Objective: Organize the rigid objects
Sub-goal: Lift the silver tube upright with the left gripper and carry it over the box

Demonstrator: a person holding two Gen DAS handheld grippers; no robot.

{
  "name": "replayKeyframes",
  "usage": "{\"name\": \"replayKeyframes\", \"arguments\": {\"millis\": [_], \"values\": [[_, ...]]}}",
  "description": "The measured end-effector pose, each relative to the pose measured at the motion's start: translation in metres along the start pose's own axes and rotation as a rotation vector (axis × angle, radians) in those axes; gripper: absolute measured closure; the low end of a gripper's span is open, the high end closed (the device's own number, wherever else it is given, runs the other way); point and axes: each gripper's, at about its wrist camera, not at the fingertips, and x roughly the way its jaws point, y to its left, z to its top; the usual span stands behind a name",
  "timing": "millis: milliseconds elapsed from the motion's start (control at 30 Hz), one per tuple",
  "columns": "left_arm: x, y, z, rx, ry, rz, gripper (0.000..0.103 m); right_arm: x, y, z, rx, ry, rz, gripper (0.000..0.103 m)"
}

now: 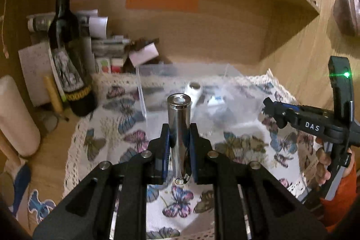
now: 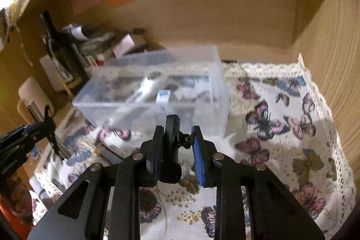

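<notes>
My left gripper (image 1: 179, 134) is shut on a shiny metal cylinder (image 1: 179, 118) and holds it upright above the butterfly cloth, just in front of the clear plastic box (image 1: 144, 96). In the right wrist view it shows at the far left (image 2: 48, 125) with the cylinder (image 2: 36, 111). My right gripper (image 2: 176, 138) is shut on a black jointed plastic part (image 2: 172, 145), in front of the clear box (image 2: 202, 109). The box holds a white tube (image 2: 148, 87) and a small blue-and-white pack (image 2: 163, 96). In the left view the right gripper (image 1: 273, 111) is at the right.
A dark wine bottle (image 1: 67, 55) stands left of the box amid papers and small boxes (image 1: 144, 53). A white roll (image 1: 13, 116) lies at far left. The butterfly cloth (image 2: 281, 127) covers the shelf floor. Wooden walls (image 2: 337, 60) close in behind and on the right.
</notes>
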Motion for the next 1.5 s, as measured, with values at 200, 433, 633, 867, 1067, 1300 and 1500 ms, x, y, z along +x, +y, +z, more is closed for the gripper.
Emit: {"name": "replayKeyframes", "arguments": {"millis": [200,433,633,867,1067,1300,1500], "values": [[-0.006,0.003,0.026,-0.006,-0.067,-0.002,0.088,-0.008,0.003,0.017,-0.002,-0.057,0.010,0.080],[0.003,0.005,0.056,-0.016,-0.110,-0.001,0.088,-0.009,0.004,0.037,-0.017,-0.105,0.003,0.080],[0.019,0.002,0.074,-0.004,-0.114,0.015,0.088,-0.006,0.005,0.058,-0.035,-0.137,-0.002,0.080],[0.057,0.012,0.077,-0.017,-0.043,0.042,0.088,0.014,0.002,0.072,-0.056,-0.116,-0.019,0.080],[0.093,0.025,0.069,-0.047,0.065,0.036,0.088,0.047,-0.007,0.070,-0.049,-0.031,-0.032,0.080],[0.119,0.022,0.063,-0.017,0.145,0.039,0.088,0.081,-0.016,0.061,-0.035,0.071,-0.024,0.080],[0.142,0.024,0.058,-0.022,0.211,0.030,0.088,0.097,-0.011,0.056,-0.067,0.111,-0.046,0.080]]}}
